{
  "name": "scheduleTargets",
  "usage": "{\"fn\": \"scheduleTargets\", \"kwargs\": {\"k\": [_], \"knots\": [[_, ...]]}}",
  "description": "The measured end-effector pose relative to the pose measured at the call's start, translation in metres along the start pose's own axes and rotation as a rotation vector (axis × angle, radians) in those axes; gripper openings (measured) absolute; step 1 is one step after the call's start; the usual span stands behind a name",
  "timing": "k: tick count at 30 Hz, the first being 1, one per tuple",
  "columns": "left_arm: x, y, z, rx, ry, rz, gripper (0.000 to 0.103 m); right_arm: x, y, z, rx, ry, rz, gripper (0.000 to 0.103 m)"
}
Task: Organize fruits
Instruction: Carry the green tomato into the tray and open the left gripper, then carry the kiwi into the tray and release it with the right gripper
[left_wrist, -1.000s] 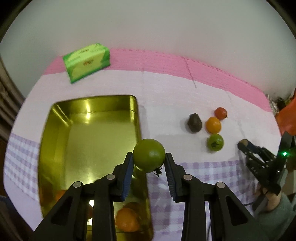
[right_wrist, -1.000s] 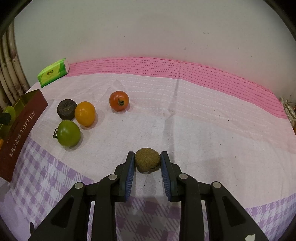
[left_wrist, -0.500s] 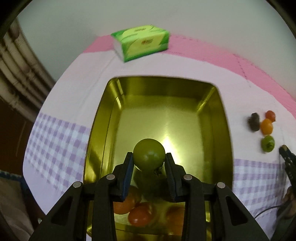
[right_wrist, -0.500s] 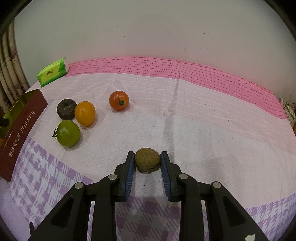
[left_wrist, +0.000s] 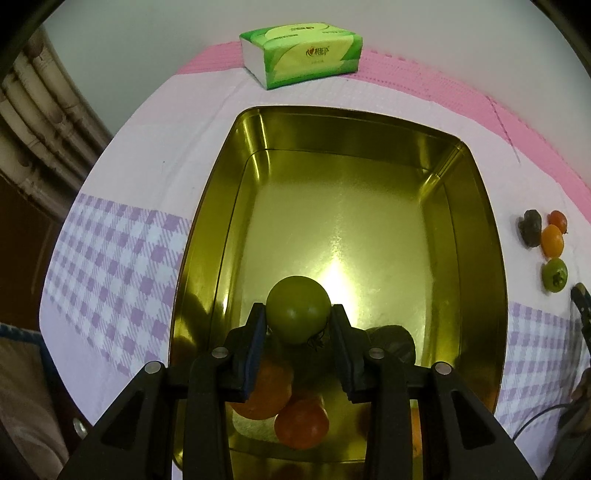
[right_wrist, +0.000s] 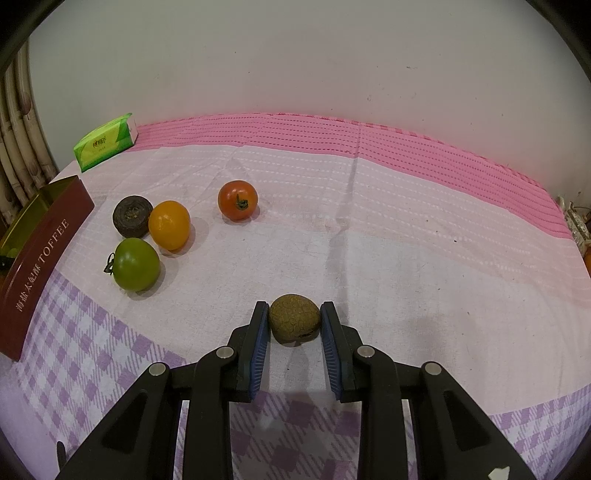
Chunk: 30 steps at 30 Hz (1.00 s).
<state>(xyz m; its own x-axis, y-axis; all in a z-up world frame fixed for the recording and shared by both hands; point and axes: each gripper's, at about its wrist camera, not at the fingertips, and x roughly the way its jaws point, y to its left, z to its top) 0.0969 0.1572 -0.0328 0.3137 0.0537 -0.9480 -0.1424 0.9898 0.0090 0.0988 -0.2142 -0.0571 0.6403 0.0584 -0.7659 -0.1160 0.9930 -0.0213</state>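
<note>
My left gripper (left_wrist: 298, 320) is shut on a green tomato (left_wrist: 297, 309) and holds it above the near part of a gold tin (left_wrist: 369, 155). Under it in the tin lie an orange fruit (left_wrist: 266, 395), a red tomato (left_wrist: 302, 424) and a dark fruit (left_wrist: 395, 339). My right gripper (right_wrist: 294, 322) is shut on a brown rough-skinned fruit (right_wrist: 294, 319) just above the cloth. On the cloth lie a green tomato (right_wrist: 136, 264), an orange fruit (right_wrist: 169, 225), a dark brown fruit (right_wrist: 131, 215) and a red tomato (right_wrist: 237, 200).
A green tissue pack (left_wrist: 301, 55) lies behind the tin by the wall. The tin's maroon side marked TOFFEE (right_wrist: 40, 266) stands at the left of the right wrist view. The pink and purple-check cloth (right_wrist: 406, 236) covers the table. The table edge drops off at left (left_wrist: 48, 280).
My left gripper has carried the green tomato left from beside the tin's right rim to over its inside, closer to the fruits in it. The right gripper has stayed in place.
</note>
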Motion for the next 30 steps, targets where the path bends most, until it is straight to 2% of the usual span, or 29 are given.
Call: {"fn": "scheduleTargets", "kwargs": {"k": [4,8,10,14,18,21,25,28,30], "knots": [[-0.001,0.001,-0.002,0.009,0.003,0.006,0.039,0.000,0.000,0.000,0.000,0.000,-0.001,0.026],[-0.002,0.002,-0.004,0.005,0.001,0.001,0.052,0.000,0.000,0.000,-0.001,0.000,-0.001,0.026],[-0.003,0.002,-0.004,0.004,-0.006,-0.006,0.056,0.000,0.000,0.000,-0.003,-0.001,-0.003,0.026],[-0.014,0.002,-0.007,0.009,-0.038,-0.021,0.059,0.000,0.001,0.001,0.014,0.013,0.000,0.025],[-0.033,-0.001,-0.011,0.024,-0.095,-0.036,0.062,-0.012,0.012,0.011,0.040,-0.005,0.045,0.025],[-0.051,0.001,-0.013,0.023,-0.166,-0.031,0.066,-0.028,0.042,0.027,-0.005,-0.038,0.132,0.025],[-0.076,0.014,-0.024,-0.001,-0.251,0.013,0.075,-0.045,0.107,0.044,-0.114,-0.063,0.290,0.025],[-0.085,0.031,-0.035,-0.039,-0.262,0.028,0.076,-0.049,0.158,0.048,-0.182,-0.050,0.408,0.025],[-0.088,0.041,-0.043,-0.064,-0.257,0.042,0.076,-0.049,0.183,0.046,-0.208,-0.034,0.455,0.026]]}}
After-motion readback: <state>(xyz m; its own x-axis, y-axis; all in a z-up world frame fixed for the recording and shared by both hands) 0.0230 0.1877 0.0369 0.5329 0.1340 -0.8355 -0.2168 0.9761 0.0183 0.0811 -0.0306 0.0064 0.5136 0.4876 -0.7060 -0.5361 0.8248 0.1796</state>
